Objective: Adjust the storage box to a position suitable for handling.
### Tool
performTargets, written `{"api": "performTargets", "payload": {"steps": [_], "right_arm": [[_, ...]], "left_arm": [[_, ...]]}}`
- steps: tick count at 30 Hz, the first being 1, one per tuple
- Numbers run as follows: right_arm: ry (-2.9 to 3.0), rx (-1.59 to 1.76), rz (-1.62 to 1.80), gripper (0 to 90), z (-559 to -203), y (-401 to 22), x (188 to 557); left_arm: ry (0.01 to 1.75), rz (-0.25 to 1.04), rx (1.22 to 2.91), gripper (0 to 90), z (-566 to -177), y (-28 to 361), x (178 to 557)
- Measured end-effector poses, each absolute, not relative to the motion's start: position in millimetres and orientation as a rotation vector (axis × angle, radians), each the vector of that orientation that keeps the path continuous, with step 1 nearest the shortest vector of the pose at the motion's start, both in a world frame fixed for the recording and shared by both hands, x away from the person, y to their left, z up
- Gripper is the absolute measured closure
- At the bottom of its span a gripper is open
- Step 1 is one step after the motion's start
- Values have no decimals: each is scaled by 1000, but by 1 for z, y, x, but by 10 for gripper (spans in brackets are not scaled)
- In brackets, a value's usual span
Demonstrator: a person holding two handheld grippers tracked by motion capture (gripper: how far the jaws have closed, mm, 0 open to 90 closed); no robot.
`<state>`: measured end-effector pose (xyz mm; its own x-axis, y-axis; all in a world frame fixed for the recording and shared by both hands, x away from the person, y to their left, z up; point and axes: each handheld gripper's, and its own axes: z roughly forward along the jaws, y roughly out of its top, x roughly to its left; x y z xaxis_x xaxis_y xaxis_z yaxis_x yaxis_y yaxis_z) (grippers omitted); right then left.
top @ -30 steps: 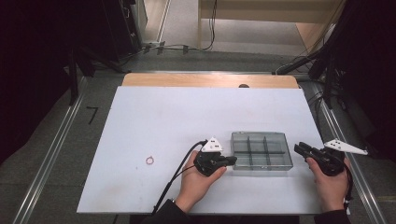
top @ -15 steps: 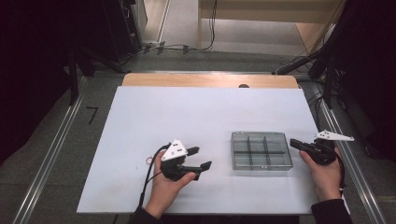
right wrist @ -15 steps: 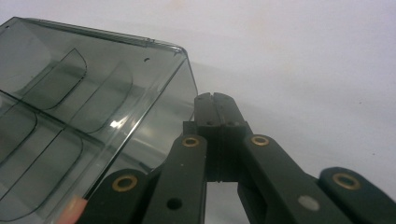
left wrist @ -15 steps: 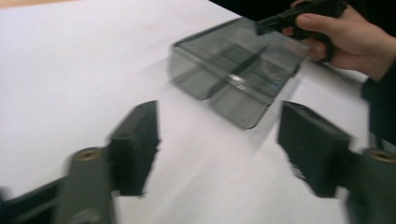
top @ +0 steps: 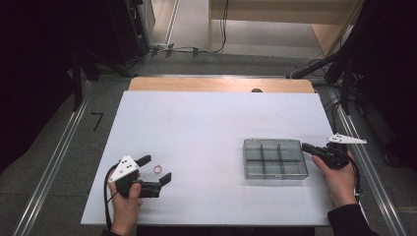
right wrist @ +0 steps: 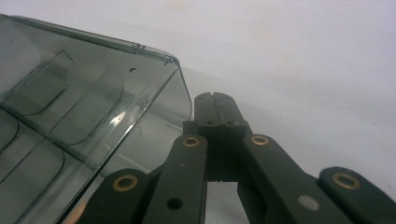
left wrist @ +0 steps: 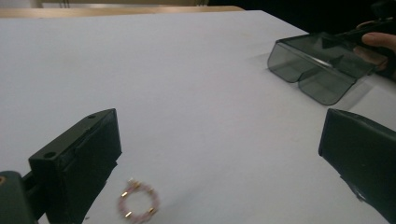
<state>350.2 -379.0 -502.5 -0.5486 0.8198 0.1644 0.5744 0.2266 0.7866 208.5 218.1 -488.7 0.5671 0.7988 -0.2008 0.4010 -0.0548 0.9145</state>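
A small ring of pink and gold beads (top: 157, 168) lies on the white table (top: 211, 123), left of the middle near the front. My left gripper (top: 158, 170) straddles it, and its jaws have just been opening. In the left gripper view the bead ring (left wrist: 138, 207) rests flat beside the left jaw, with neither pad of my left gripper (left wrist: 219, 123) touching it. A smoky clear compartment box (top: 273, 141) stands at the right. My right gripper (top: 306, 146) is shut and empty, its tip at the box's right wall. In the right gripper view, my right gripper (right wrist: 215, 99) has closed jaws next to the box (right wrist: 70, 107) corner.
The box (left wrist: 317, 65) has several empty-looking compartments. A wooden strip (top: 221, 84) borders the table's far edge. Metal rails (top: 54, 162) run along both sides. Cables trail from both grippers toward the front edge.
My left hand swept left from beside the box to the bead ring, and its jaws opened wide. The right gripper shifted slightly toward the box's right wall and closed.
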Motion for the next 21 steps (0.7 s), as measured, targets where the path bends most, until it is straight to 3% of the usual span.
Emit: {"api": "performTargets", "payload": {"steps": [10,21], "right_arm": [[2247,1297,1209,882,-503,-375,356],[2271,1260,1242,883,-503,-369,369]], "left_arm": [[1117,492,1620,0,-503,262,202],[1077,494,1631,0,-507,257,201]]}}
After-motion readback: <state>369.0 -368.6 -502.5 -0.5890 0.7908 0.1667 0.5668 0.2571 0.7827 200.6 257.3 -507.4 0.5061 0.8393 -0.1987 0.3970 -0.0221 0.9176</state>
